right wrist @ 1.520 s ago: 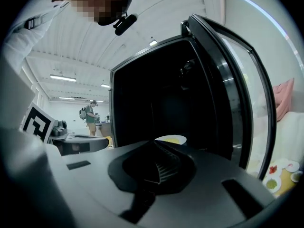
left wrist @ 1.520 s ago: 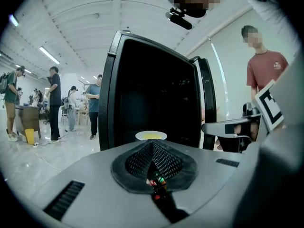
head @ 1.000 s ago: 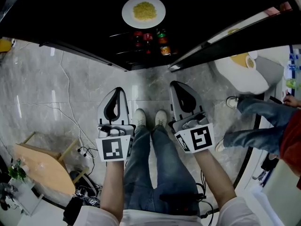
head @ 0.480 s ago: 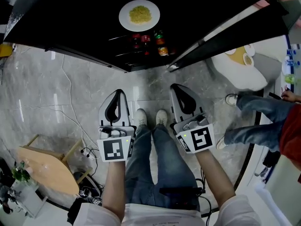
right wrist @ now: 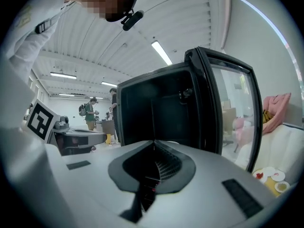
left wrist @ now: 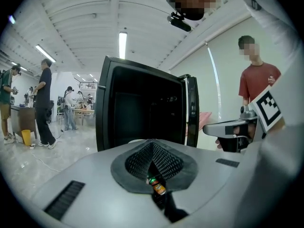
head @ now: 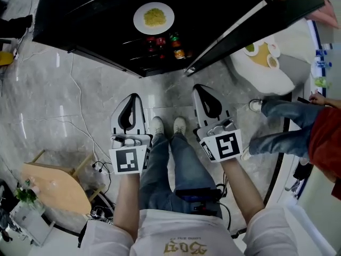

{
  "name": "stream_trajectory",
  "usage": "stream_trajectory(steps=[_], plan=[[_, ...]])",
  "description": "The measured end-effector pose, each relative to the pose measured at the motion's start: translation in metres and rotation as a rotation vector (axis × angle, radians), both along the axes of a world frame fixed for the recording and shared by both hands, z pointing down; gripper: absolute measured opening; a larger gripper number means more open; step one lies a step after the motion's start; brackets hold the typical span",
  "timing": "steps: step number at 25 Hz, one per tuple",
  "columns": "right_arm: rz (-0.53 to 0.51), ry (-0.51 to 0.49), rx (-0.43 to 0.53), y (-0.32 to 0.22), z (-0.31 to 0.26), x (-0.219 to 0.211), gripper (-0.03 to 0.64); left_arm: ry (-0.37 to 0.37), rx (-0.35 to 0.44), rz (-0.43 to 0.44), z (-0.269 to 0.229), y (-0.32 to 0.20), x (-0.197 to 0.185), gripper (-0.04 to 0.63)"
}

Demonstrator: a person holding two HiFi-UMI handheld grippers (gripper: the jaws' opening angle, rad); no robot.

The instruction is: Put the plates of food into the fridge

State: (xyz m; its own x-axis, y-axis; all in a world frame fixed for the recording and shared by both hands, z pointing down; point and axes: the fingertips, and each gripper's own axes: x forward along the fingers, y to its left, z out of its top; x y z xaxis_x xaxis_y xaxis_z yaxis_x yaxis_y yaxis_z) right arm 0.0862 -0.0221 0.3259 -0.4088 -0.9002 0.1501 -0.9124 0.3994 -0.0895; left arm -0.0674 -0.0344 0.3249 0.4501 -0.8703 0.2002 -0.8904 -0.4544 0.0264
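Note:
A white plate of yellow food (head: 153, 18) lies on a shelf inside the open black fridge (head: 96, 20), above a row of bottles (head: 164, 40). More plates of food (head: 260, 54) sit on a white table (head: 285, 81) to the right of the fridge door (head: 250, 23). My left gripper (head: 132, 96) and right gripper (head: 199, 88) hang side by side over the floor in front of the fridge, both shut and empty. In the left gripper view the jaws (left wrist: 152, 142) meet before the fridge opening (left wrist: 142, 110). The right gripper (right wrist: 154, 143) faces the same opening (right wrist: 159, 113).
A person in a red shirt and jeans (head: 298, 129) stands close at the right. A wooden stool (head: 50, 188) and cables (head: 98, 169) lie at the lower left. Other people (left wrist: 42, 103) stand far off in the room. My own legs (head: 168, 159) are between the grippers.
The head view has drawn back: the fridge and its plate now sit higher and smaller, and more of the white table shows. Both grippers stay shut in about the same place.

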Motion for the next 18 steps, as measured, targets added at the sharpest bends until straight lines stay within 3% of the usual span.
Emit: stream_trajectory(steps=[18], plan=[[0.036,0.024,0.030,0.030,-0.081,0.017,0.011,0.022,0.053,-0.012,-0.084,0.026,-0.013,0.008]])
